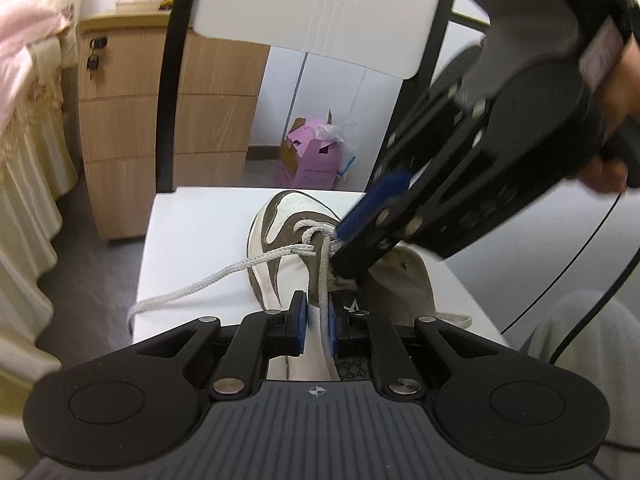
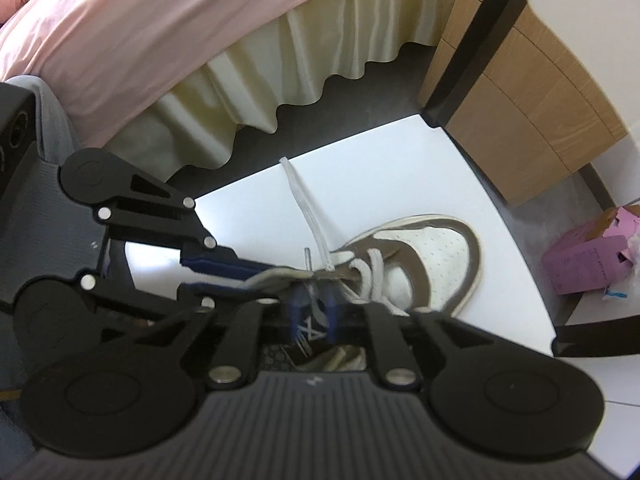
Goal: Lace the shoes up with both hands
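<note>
1. A shoe (image 1: 288,248) lies on a white chair seat (image 1: 192,240), toe toward the back edge.
2. The left gripper (image 1: 318,316) pinches a lace (image 1: 324,280).
3. The right gripper (image 2: 314,304) stands slightly open over the eyelets, lace tip between its jaws.
4. Threading is likely under way; next, regrip and pull through.

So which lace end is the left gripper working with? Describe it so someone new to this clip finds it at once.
Start at the white chair seat and the brown-and-white shoe lying on it. From the crossed laces, one white lace strand runs straight back between the left gripper pads. The other lace end trails loose over the seat's edge, in no gripper.
</note>
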{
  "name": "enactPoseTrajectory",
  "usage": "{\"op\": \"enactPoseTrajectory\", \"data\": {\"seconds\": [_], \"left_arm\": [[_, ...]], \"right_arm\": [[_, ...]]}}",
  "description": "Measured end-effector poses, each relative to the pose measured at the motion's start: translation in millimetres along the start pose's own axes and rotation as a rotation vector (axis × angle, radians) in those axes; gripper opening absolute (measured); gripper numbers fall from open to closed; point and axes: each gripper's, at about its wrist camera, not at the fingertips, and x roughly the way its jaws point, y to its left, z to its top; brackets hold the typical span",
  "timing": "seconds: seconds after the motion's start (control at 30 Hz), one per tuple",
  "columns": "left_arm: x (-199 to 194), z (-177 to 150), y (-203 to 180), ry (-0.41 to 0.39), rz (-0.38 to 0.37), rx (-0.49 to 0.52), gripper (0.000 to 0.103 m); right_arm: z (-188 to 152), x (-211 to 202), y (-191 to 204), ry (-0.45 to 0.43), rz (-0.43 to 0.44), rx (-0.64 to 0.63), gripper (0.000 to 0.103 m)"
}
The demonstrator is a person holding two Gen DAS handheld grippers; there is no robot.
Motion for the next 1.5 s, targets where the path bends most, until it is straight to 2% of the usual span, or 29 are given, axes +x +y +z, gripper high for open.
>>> {"op": "enactPoseTrajectory", "data": {"seconds": [0.07,0.13,0.23,0.33,0.4,0.43,0.47,0.5,0.53,0.67,0.87,0.93,1.0,1.03,1.17,1.3,1.37,1.43,1.5], "left_arm": [[0,-1,-6,-0.003,0.029,0.035,0.013],[0,-5,-19,-0.01,0.081,0.129,0.013],[3,-11,-32,-0.023,0.123,0.196,0.013],[4,-11,-35,-0.022,0.135,0.223,0.013],[3,-10,-34,-0.018,0.125,0.202,0.013],[4,-9,-32,-0.012,0.117,0.192,0.013],[4,-9,-32,-0.009,0.112,0.188,0.013],[4,-8,-32,-0.009,0.11,0.191,0.013],[4,-8,-32,-0.009,0.109,0.197,0.013],[3,-6,-31,-0.004,0.089,0.194,0.014],[3,-5,-27,0.0,0.075,0.157,0.014],[3,-5,-26,0.001,0.069,0.139,0.014],[3,-6,-24,-0.004,0.062,0.122,0.014],[3,-6,-23,-0.008,0.057,0.115,0.014],[7,-7,-20,-0.012,0.06,0.115,0.014],[7,-7,-21,-0.015,0.062,0.118,0.014],[7,-7,-23,-0.015,0.066,0.13,0.014],[6,-8,-25,-0.015,0.064,0.144,0.014],[6,-7,-26,-0.014,0.059,0.149,0.014]], "right_arm": [[3,-10,-2,-0.008,-0.016,-0.009,0.024],[9,-19,-6,-0.041,-0.027,0.007,0.024],[22,-20,-11,-0.066,0.003,0.048,0.024],[31,-4,-4,-0.015,0.03,0.029,0.024],[31,8,2,0.033,0.02,0.001,0.024],[31,13,5,0.056,0.015,-0.012,0.021],[32,19,8,0.08,0.011,-0.026,0.012],[32,24,11,0.097,0.0,-0.041,0.008],[31,24,13,0.09,-0.023,-0.056,0.003],[37,8,10,-0.011,-0.021,-0.021,0.002],[56,-16,20,-0.114,-0.022,-0.028,0.003],[58,-22,18,-0.134,-0.023,-0.04,0.004],[59,-27,12,-0.149,-0.019,-0.02,0.017],[58,-29,8,-0.148,-0.021,-0.01,0.031],[47,-13,3,-0.033,-0.04,-0.01,0.032],[31,6,4,0.021,-0.024,0.024,0.028],[25,14,8,0.028,-0.035,0.03,0.012],[23,16,10,0.016,-0.046,0.039,0.003],[24,13,13,-0.013,-0.066,0.035,0.002]]}}
